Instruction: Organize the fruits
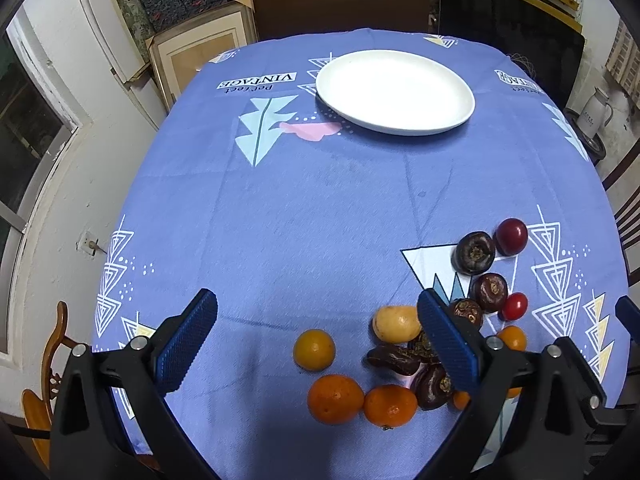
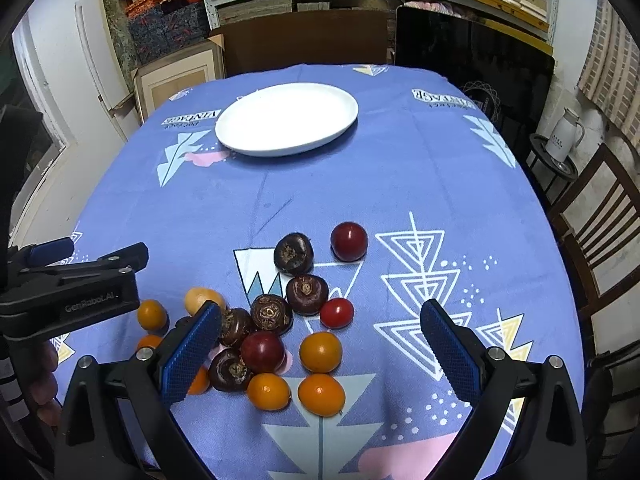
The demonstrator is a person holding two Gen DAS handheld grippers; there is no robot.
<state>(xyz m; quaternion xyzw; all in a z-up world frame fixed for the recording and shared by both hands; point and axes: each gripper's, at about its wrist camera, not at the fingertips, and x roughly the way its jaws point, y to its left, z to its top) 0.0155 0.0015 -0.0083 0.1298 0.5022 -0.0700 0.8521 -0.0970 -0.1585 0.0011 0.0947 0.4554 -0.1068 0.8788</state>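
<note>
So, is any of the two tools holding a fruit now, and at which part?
Nothing is held. The left tool and the right tool are both open above the fruits, and the white plate has nothing on it.

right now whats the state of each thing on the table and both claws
round white plate: empty, at the table's far side
loose pile of orange, red and dark brown fruits: lying on the blue patterned tablecloth, none on the plate
left claw: open, holding nothing, above the fruits
right claw: open, holding nothing, above the fruits
</note>
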